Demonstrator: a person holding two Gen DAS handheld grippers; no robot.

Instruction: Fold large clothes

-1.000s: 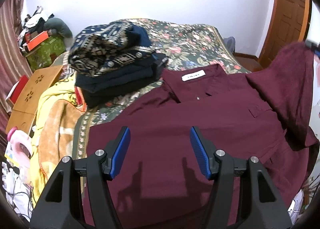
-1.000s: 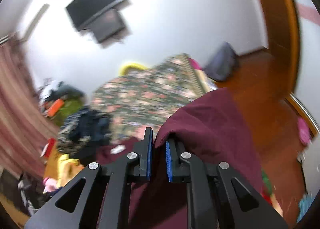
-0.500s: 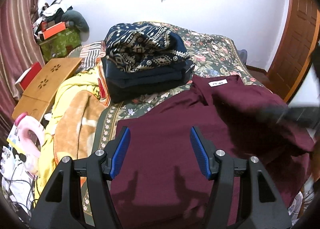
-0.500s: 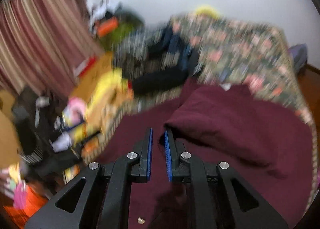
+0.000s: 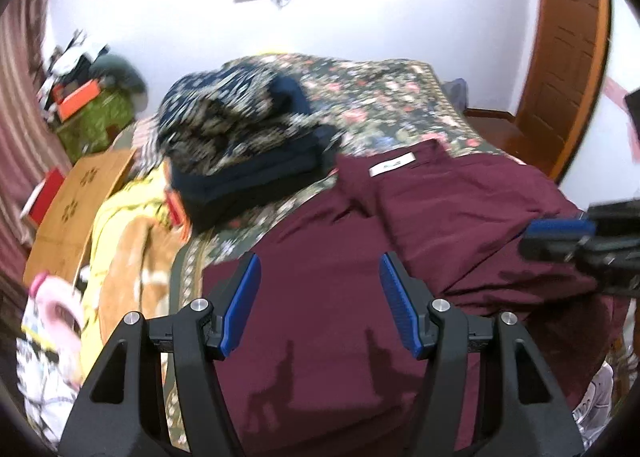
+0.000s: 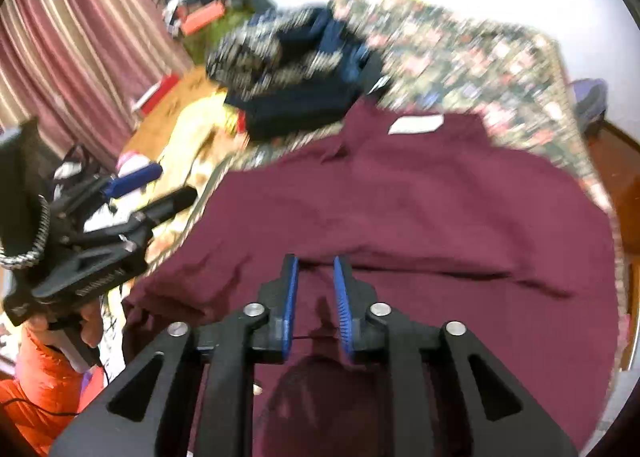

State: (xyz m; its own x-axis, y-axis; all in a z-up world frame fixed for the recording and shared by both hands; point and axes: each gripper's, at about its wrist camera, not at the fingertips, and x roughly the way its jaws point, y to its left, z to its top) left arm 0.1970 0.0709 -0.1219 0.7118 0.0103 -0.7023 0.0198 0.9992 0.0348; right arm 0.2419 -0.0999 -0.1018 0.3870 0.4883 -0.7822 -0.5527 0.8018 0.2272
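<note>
While the maroon shirt (image 6: 420, 217) lies spread across the near half of the bed (image 5: 380, 97), collar and white label (image 5: 391, 164) toward the far wall, we see one side of it folded over onto the body, leaving a long crease across the cloth. Our right gripper (image 6: 316, 289) hangs just above that folded edge. Its jaws have just been opening and now stand a little apart; the fold's edge sits right at the tips, but we see no cloth pinched between the blue pads (image 6: 343, 297). In the left wrist view it reaches in from the right edge over the folded flap.

Our left gripper (image 5: 320, 297) hovers over the shirt's lower part with its jaws about halfway apart and nothing between them; its shadow falls on the cloth below. In the right wrist view we see a hand (image 6: 86, 331) holding it at the bed's left side.

Behind the shirt, a stack of folded dark clothes (image 5: 240, 145) rests on the flowered bedspread, and a yellow blanket (image 5: 124, 233) lies to the left.
</note>
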